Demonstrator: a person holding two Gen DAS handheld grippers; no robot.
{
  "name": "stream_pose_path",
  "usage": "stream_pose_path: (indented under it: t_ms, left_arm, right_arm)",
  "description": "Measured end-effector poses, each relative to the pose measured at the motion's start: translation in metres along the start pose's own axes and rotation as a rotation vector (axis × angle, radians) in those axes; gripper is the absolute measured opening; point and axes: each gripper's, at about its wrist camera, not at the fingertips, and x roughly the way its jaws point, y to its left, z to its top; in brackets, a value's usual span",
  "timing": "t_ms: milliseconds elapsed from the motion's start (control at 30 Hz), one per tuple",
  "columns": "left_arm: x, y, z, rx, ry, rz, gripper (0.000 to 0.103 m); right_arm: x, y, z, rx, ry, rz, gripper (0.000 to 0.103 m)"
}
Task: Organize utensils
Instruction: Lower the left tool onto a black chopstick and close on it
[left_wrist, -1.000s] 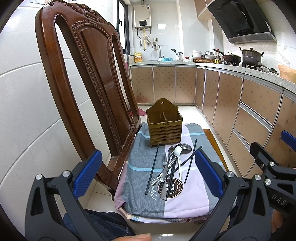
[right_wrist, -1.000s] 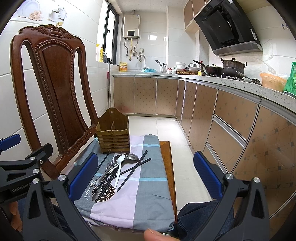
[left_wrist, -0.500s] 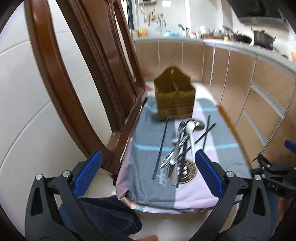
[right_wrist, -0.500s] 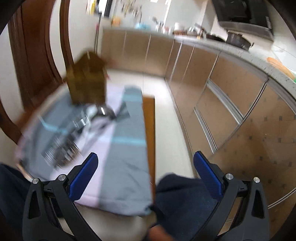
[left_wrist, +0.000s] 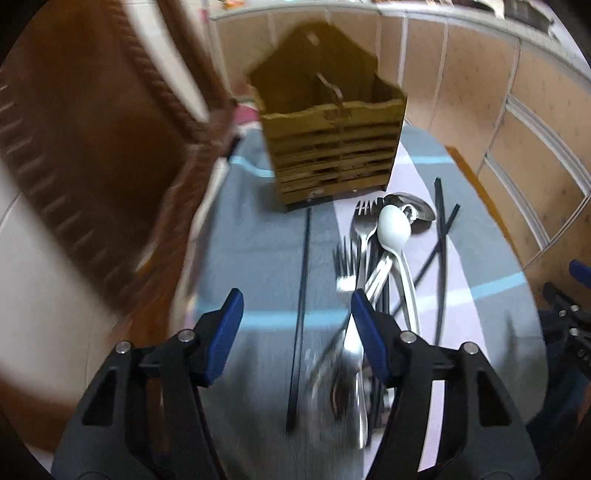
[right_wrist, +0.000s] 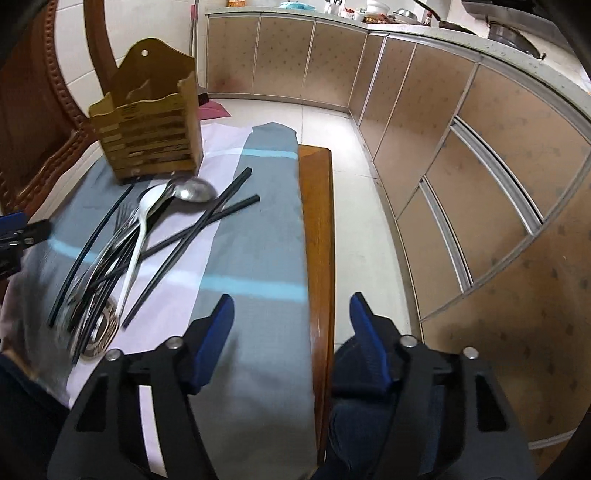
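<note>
A brown wooden utensil holder (left_wrist: 328, 144) stands at the far end of a cloth-covered chair seat; it also shows in the right wrist view (right_wrist: 147, 118). In front of it lies a pile of utensils: a white spoon (left_wrist: 395, 236), metal forks (left_wrist: 360, 236), a metal ladle (right_wrist: 194, 190) and several black chopsticks (right_wrist: 207, 229). One black chopstick (left_wrist: 302, 291) lies apart on the left. My left gripper (left_wrist: 297, 317) is open and empty, low over that chopstick. My right gripper (right_wrist: 291, 317) is open and empty over the cloth's right edge.
The striped cloth (right_wrist: 258, 229) covers the seat, whose bare wooden edge (right_wrist: 319, 229) shows on the right. The carved chair back (left_wrist: 85, 155) rises at the left. Kitchen cabinets (right_wrist: 480, 166) line the right side, with tiled floor (right_wrist: 332, 125) between.
Both grippers have dropped and moved forward toward the seat, now tilted down. Both jaws have narrowed but stay open. The utensils and the holder have not moved.
</note>
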Motion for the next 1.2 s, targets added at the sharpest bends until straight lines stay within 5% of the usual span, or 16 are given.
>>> stream_pose_path:
  t_ms: [167,367,433,600,867,933,967,1067,1200]
  left_arm:
    - [0.071,0.002,0.033,0.006,0.130,-0.045,0.050]
    - [0.107,0.006,0.037,-0.019,0.161,-0.051,0.050]
    - [0.105,0.011,0.035,-0.055,0.167,-0.082,0.024]
    - [0.092,0.011,0.014,-0.032,0.176,-0.050,0.006]
    - [0.072,0.020,-0.017,-0.054,0.180,-0.107,0.011]
    - [0.073,0.029,-0.012,-0.070,0.177,-0.123,0.032]
    - [0.073,0.034,-0.010,-0.074,0.177,-0.125,0.034]
    - [0.078,0.034,-0.002,-0.068,0.187,-0.104,0.035]
    - [0.086,0.024,0.011,-0.046,0.200,-0.096,0.037]
  right_arm:
    - [0.030,-0.004,0.027,-0.004,0.028,0.017,0.063]
    - [0.060,-0.022,0.062,0.073,0.058,0.026,0.063]
    - [0.070,-0.024,0.075,0.096,0.067,0.045,0.063]
    - [0.096,-0.015,0.106,0.145,0.098,0.114,0.063]
    - [0.159,0.015,0.143,0.239,0.274,0.242,0.063]
    - [0.168,0.023,0.145,0.221,0.301,0.227,0.063]
    - [0.169,0.025,0.145,0.214,0.302,0.220,0.061]
    - [0.168,0.029,0.143,0.168,0.303,0.182,0.042]
    - [0.170,0.030,0.141,0.126,0.307,0.158,0.034]
